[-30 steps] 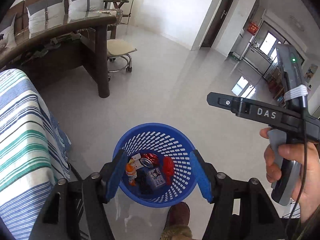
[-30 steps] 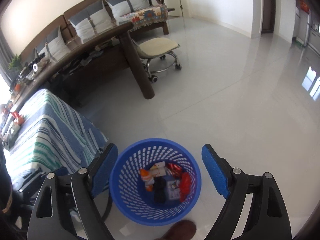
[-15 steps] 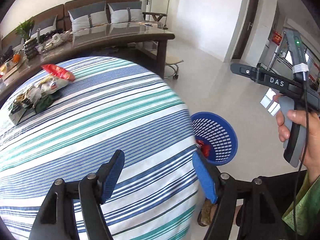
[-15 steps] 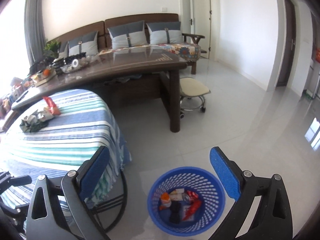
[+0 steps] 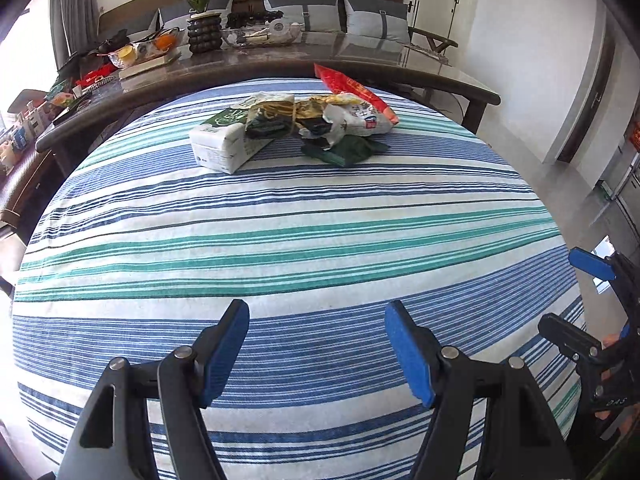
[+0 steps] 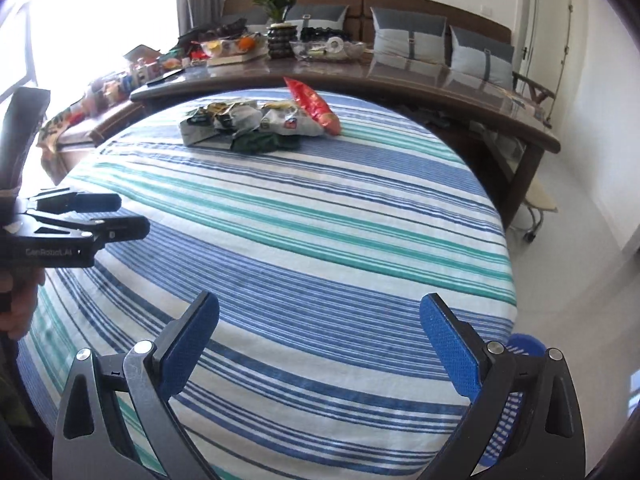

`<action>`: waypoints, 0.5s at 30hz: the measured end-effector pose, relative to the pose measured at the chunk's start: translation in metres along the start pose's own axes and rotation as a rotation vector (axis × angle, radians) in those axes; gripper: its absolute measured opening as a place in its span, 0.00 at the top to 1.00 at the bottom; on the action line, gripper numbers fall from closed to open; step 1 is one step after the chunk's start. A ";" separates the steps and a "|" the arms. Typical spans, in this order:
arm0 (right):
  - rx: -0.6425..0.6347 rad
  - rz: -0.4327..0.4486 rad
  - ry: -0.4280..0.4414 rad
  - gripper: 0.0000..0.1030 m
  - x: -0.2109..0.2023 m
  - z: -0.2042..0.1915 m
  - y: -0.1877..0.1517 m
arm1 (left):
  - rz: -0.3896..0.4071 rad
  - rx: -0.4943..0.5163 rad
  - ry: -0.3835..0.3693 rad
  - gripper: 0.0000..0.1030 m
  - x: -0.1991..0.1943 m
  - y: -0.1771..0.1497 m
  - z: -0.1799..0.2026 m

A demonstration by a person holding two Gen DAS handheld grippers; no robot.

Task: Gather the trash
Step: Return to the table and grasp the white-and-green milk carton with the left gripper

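A pile of trash lies at the far side of the striped tablecloth (image 5: 320, 240): a white tissue pack (image 5: 220, 144), a red wrapper (image 5: 352, 88), a crumpled white bag (image 5: 356, 118) and a dark green wrapper (image 5: 348, 150). My left gripper (image 5: 316, 320) hovers over the near part of the cloth, open and empty, well short of the pile. The right wrist view shows the same pile (image 6: 248, 124) far ahead. My right gripper (image 6: 320, 308) stands wide open and empty. The blue basket (image 6: 524, 344) peeks out behind its right finger, low beside the table.
Behind the striped table runs a long dark wooden table (image 5: 280, 64) with a potted plant (image 5: 200, 8), bowls and clutter. A sofa with grey cushions (image 6: 408, 40) lines the wall. A stool (image 6: 536, 204) stands on the white floor at the right.
Both grippers swung away from above the blue basket on the floor to over the striped table. The trash pile now lies ahead. The right jaws stand a little wider.
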State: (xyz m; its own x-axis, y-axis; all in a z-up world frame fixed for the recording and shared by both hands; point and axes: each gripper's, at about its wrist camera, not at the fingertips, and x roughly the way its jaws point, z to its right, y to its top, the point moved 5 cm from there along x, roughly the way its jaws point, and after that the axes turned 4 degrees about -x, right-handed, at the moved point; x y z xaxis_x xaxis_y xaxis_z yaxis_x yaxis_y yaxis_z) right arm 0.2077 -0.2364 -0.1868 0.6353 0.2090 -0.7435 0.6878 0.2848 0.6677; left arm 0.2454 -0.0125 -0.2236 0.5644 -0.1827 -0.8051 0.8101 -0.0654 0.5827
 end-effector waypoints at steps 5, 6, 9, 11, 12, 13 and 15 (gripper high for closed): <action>-0.067 -0.034 0.012 0.02 0.018 -0.030 0.002 | 0.000 -0.044 0.043 0.30 0.023 0.030 -0.046; -0.074 -0.039 0.013 0.02 0.021 -0.033 0.003 | 0.000 -0.050 0.046 0.30 0.029 0.037 -0.053; -0.087 -0.048 0.019 0.02 0.027 -0.040 0.006 | 0.008 -0.029 0.052 0.30 0.046 0.056 -0.065; -0.093 -0.055 0.026 0.02 0.031 -0.044 0.008 | 0.000 0.009 0.058 0.30 0.056 0.068 -0.066; -0.097 -0.061 0.029 0.02 0.032 -0.045 0.008 | 0.005 0.024 0.060 0.30 0.060 0.074 -0.067; -0.100 -0.072 0.031 0.02 0.035 -0.046 0.007 | 0.009 0.034 0.053 0.29 0.065 0.079 -0.069; -0.093 -0.083 0.046 0.02 0.037 -0.046 0.008 | 0.019 0.041 0.045 0.28 0.073 0.090 -0.071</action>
State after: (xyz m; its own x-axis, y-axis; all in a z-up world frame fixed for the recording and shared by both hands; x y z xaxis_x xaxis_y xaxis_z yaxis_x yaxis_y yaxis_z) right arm 0.2203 -0.1837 -0.2110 0.5594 0.2233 -0.7983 0.7002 0.3880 0.5993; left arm 0.3702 0.0383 -0.2378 0.5868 -0.1402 -0.7975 0.7926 -0.1025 0.6011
